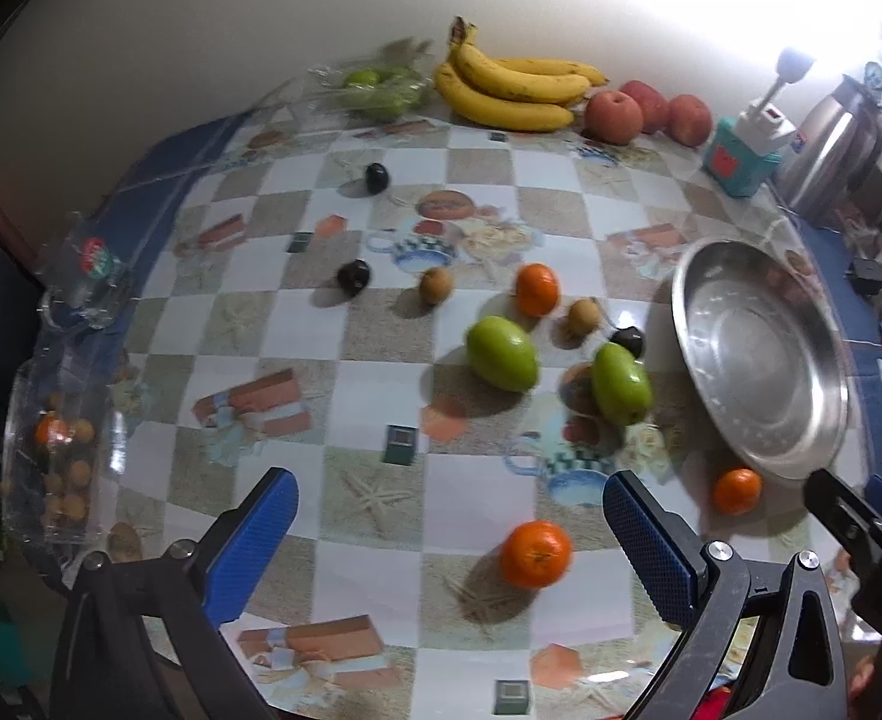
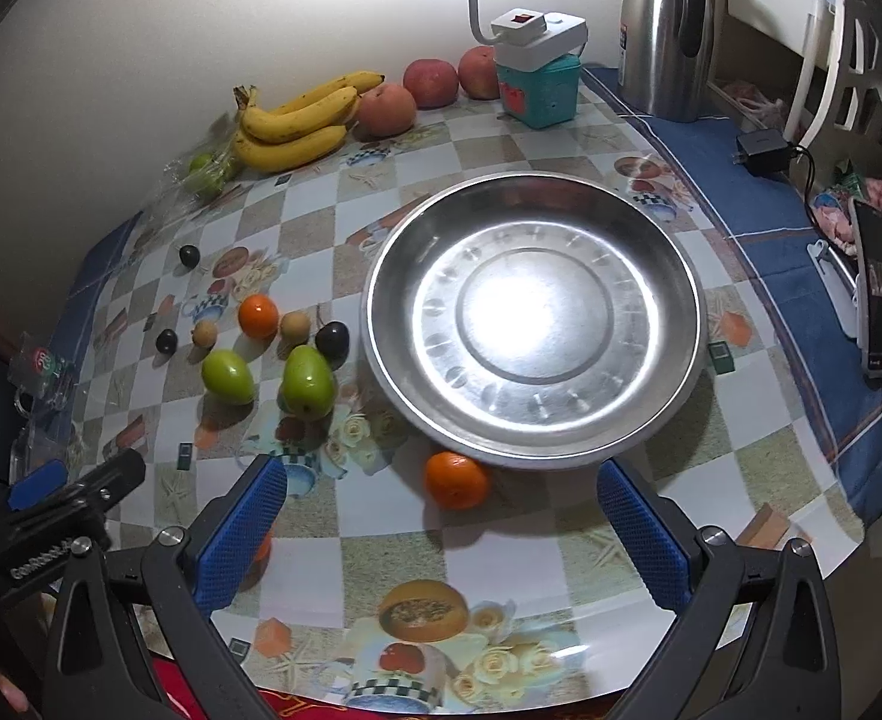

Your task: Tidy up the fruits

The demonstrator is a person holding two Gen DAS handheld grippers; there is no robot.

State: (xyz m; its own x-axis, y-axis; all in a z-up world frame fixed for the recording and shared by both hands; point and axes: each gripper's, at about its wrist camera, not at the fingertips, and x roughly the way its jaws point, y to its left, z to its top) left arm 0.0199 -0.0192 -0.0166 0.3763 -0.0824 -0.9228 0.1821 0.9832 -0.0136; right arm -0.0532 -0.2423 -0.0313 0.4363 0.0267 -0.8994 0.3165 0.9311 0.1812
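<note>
A steel basin stands empty on the patterned table; it also shows in the left wrist view. Loose fruit lies left of it: two green fruits, three oranges, small brown fruits and dark plums. My left gripper is open and empty, with the near orange between its fingers' line. My right gripper is open and empty, just before an orange at the basin's near rim.
Bananas, red apples and a bag of green fruit line the back wall. A teal box with a lamp and a steel jug stand back right. A clear box of small fruit sits at the left edge.
</note>
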